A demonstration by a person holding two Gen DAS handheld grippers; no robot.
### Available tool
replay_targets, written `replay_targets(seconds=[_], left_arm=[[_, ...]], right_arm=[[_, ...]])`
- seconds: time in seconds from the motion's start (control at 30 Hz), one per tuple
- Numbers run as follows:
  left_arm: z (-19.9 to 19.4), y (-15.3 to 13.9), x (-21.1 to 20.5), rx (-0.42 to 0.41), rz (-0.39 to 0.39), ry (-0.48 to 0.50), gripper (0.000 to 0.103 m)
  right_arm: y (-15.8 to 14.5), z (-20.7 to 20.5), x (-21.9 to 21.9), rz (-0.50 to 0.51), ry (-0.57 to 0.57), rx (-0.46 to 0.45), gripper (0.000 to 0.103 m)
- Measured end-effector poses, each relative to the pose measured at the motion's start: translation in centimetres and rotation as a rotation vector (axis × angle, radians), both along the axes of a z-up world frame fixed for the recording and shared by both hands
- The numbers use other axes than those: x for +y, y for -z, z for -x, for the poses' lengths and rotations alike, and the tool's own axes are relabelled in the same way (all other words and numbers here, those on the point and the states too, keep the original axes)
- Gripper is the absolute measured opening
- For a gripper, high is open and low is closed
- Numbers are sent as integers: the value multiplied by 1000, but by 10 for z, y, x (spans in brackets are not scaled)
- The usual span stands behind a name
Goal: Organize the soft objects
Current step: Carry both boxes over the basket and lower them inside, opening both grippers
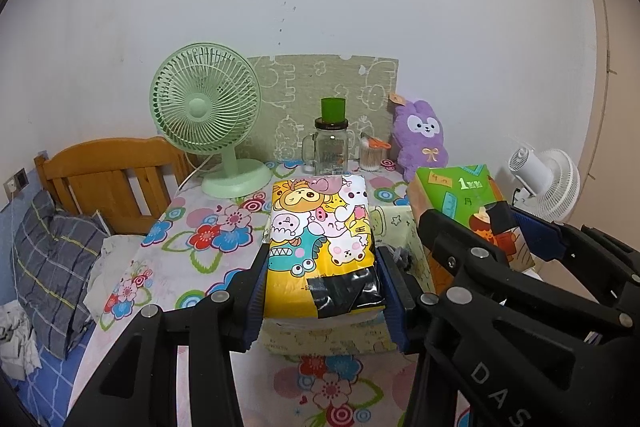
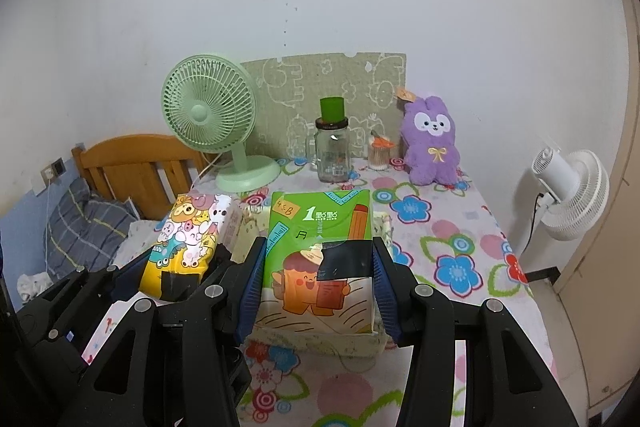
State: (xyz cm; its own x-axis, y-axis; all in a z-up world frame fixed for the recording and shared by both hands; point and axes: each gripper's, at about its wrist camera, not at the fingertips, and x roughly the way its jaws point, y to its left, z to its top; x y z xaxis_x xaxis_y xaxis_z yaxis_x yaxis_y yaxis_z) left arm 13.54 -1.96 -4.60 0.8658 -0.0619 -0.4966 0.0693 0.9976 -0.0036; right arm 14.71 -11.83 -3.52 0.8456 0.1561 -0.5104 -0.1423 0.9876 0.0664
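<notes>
We have both grippers up over the near half of the table point(image 2: 472, 227), side by side, each clamped on a tissue pack

Left gripper point(image 1: 322, 283): blue pads pressed against both long sides of the yellow cartoon pack point(image 1: 320, 231), black tape patch at its near end. Pack held clear above the pale fabric bin point(image 1: 396, 227), which sits near the middle of the table toward the front edge

Right gripper point(image 2: 318, 287): jaws closed on the green pack point(image 2: 320, 259), pads tight on its left and right sides. This pack also hangs over the bin, just right of the yellow one; the two packs are close but apart

Along the back edge we note the green fan point(image 2: 212, 115) at the left corner, a glass jar point(image 2: 332, 151) with green cap at the middle, a small cup of cotton swabs point(image 2: 379, 157) beside it, and the purple plush rabbit point(image 2: 430, 143) toward the right corner, upright against the wall mat point(image 2: 360, 83)

White fan point(image 2: 568, 191) stands off the table's right edge; wooden headboard point(image 2: 132, 167) and plaid pillow point(image 2: 88, 227) lie beyond the left edge
</notes>
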Motion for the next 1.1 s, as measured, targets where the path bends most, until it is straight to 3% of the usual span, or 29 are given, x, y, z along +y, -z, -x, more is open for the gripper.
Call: replay_targets(seconds=[0.63,1.1], left_arm=[[-50,16,-4,28,-10,-7,51],[-93,43,-4,71,32,-4,52]], right_arm=[[19,-59,-4,-10,-37,32,53],[46,-102,-8,-51,-68,67,53]])
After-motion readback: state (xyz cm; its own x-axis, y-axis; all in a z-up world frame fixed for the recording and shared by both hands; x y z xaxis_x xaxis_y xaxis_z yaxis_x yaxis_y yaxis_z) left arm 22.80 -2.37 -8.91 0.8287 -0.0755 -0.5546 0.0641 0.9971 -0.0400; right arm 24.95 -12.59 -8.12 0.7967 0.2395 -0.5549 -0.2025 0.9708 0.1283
